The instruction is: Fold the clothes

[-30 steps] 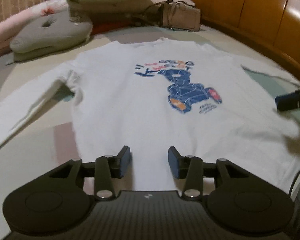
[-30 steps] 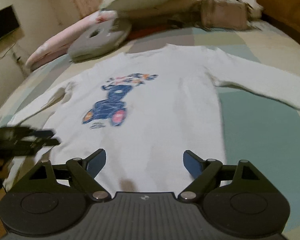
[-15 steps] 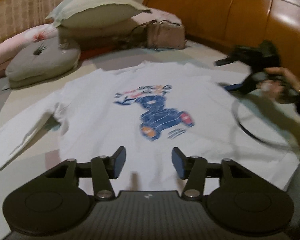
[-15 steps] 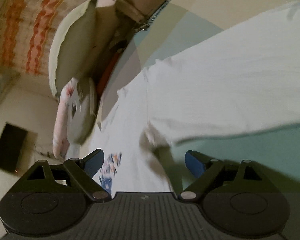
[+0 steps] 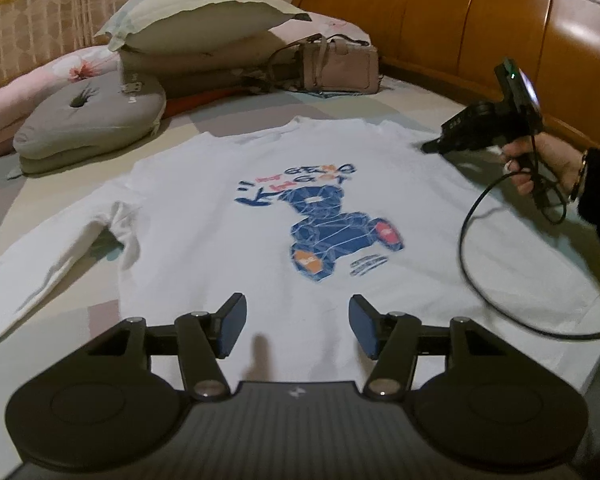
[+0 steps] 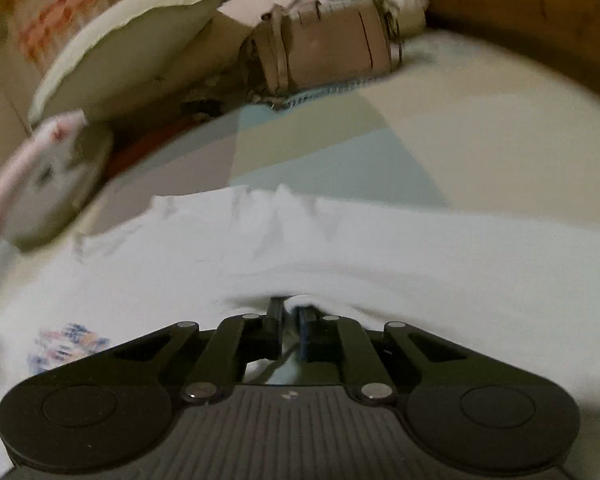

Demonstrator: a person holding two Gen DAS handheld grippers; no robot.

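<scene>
Bed (image 5: 52,208); right tool (image 6: 289,322) seemingly pinching blurred sweatshirt (image 6: 340,256).

Pillows (image 5: 196,20), a cushion (image 5: 88,120) and a bag (image 5: 336,68) are crowding the head of the bed (image 5: 228,116); the headboard (image 5: 480,28) is walling the right. Bare bed is lying open beside the left sleeve (image 5: 48,248), and a cable (image 5: 472,248) is looping across the shirt (image 5: 220,240).

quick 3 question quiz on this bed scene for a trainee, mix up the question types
1. True or false: the left gripper is open above the white sweatshirt.
2. What does the right gripper pinch?
A. sweatshirt fabric
B. the beige handbag
C. the grey cushion
3. Fill in: the sweatshirt's print is mostly ____.

Key: 1 true; 2 A; 3 blue
</scene>
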